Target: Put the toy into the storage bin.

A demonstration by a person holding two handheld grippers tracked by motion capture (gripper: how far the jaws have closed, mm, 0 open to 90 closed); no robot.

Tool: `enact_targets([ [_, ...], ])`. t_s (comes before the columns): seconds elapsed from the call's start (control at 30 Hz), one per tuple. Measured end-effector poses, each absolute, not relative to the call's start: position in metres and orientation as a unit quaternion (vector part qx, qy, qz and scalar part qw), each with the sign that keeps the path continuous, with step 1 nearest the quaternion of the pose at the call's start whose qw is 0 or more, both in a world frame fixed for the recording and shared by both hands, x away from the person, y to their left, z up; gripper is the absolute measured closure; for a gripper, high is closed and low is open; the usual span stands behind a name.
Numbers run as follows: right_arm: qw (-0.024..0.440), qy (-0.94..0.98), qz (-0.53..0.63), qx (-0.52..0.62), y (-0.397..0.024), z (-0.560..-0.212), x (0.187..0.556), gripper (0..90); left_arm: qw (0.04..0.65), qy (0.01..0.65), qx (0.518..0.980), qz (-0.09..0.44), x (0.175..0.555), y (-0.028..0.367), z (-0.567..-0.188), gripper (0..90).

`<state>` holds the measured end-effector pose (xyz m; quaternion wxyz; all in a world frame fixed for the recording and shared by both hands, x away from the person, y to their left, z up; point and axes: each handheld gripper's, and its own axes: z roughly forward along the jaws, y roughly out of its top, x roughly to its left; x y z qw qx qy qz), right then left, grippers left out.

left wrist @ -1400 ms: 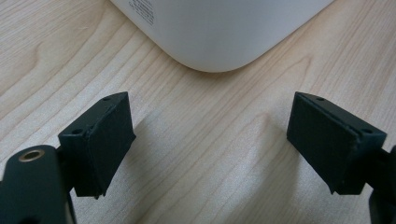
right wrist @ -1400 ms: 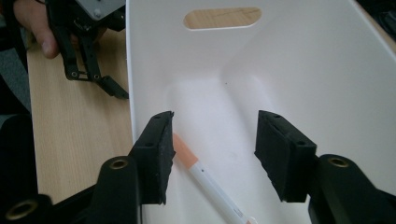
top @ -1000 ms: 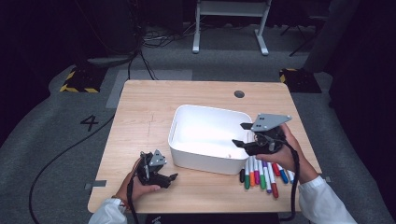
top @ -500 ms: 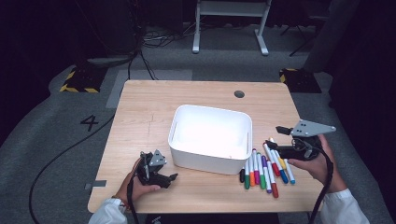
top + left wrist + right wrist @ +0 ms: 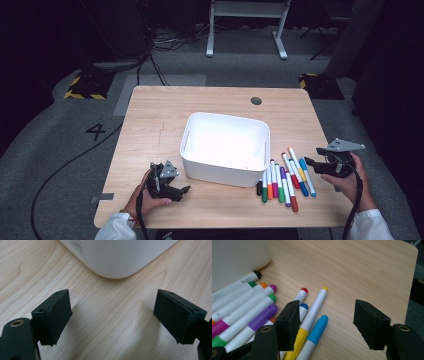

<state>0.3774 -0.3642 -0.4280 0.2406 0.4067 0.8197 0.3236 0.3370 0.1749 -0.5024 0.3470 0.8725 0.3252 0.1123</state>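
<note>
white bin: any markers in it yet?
Empty. The white rectangular plastic bin shows a bare floor in the high view; the coloured markers lie on the table beside it.

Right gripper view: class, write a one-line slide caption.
Open right gripper hovering over coloured markers beside a white bin on the wooden table.

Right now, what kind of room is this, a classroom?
More likely a lab or recording studio than a classroom. A lone wooden table stands on grey carpet with a taped number 4, cables trail across the dark floor, and yellow-black striped plates lie nearby.
</note>
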Motion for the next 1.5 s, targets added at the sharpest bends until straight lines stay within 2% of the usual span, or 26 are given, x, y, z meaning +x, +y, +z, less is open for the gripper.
enact_targets([
  [0.27,0.223,0.818,0.311,0.43,-0.372,-0.458,0.384,38.9,0.347,0.325,0.873,0.112,0.337,0.175,-0.502,14.8],
  [0.63,0.211,0.822,0.29,0.442,-0.371,-0.478,0.388,41.3,0.347,0.325,0.873,0.113,0.337,0.175,-0.502,14.8],
  [0.77,0.206,0.82,0.289,0.448,-0.374,-0.481,0.389,46.6,0.347,0.325,0.873,0.112,0.337,0.175,-0.502,14.8],
  [1.1,0.197,0.808,0.296,0.47,-0.385,-0.486,0.39,72.6,0.347,0.325,0.872,0.112,0.337,0.175,-0.502,14.8],
  [1.5,0.199,0.8,0.32,0.467,-0.391,-0.482,0.387,74.1,0.347,0.325,0.873,0.113,0.337,0.175,-0.502,14.8],
])
